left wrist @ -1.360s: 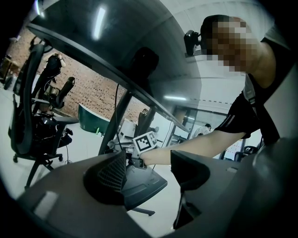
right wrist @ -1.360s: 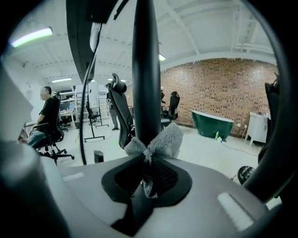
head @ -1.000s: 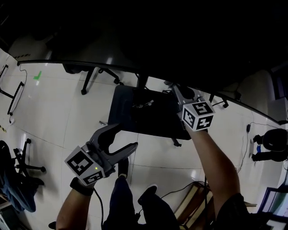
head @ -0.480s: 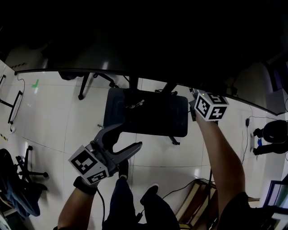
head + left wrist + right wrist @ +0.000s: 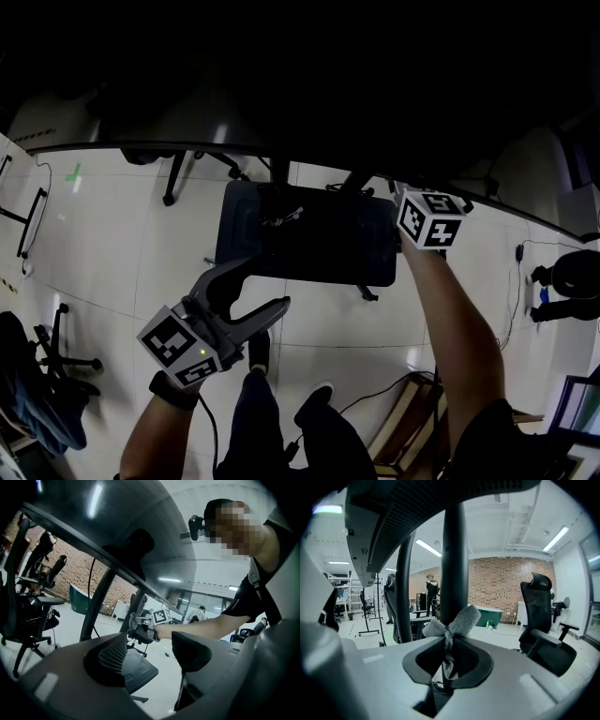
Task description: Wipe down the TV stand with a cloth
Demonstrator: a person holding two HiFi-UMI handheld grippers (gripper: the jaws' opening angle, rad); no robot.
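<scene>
A grey cloth (image 5: 453, 622) is pinched in my right gripper (image 5: 447, 657), which is shut on it. The cloth presses against the black upright pole (image 5: 454, 559) of the TV stand. In the head view the right gripper (image 5: 419, 212) sits at the right end of the dark stand base (image 5: 309, 246), its jaws hidden under the TV's edge. My left gripper (image 5: 262, 286) hangs open and empty in front of the base, over the floor. The left gripper view looks between its open jaws (image 5: 152, 653) at the right gripper (image 5: 139, 628) by the stand's poles.
The big dark TV (image 5: 300, 84) fills the top of the head view, above the stand. A second slanted stand leg (image 5: 404, 588) stands left of the pole. Office chairs (image 5: 543, 620) (image 5: 23, 604) and floor cables (image 5: 375, 394) surround the stand. The person's feet (image 5: 314, 403) are below.
The right gripper with the cloth has gone from the middle of the base to its right end, then eased slightly back left. The left gripper has barely moved.
</scene>
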